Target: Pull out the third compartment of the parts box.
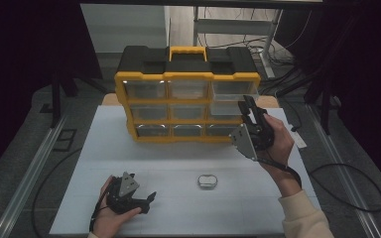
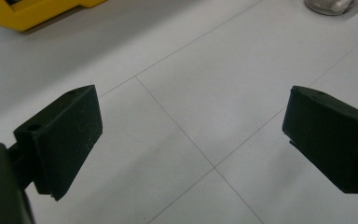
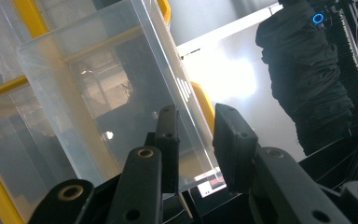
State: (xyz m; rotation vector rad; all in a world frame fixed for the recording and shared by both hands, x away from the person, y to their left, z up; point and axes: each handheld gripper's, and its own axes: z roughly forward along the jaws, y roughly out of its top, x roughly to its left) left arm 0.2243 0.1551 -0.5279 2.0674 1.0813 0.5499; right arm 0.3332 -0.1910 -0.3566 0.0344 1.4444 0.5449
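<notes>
Right gripper on a pulled-out drawer, left one parked

From up high, your yellow and black plastic organiser cabinet with clear drawers sits at the back of the white table; your right gripper is up at its right-hand column, on the clear plastic drawer sticking out of the middle row, while your left gripper lies low in your hand well in front of the cabinet, with a small oval metal tin between it and the cabinet's right end. In the left gripper view your jaws gape wide with nothing but bare table between them. In the right gripper view your jaws are fairly narrow and straddle the drawer's side wall; can't tell if the pads really press on it.
</notes>
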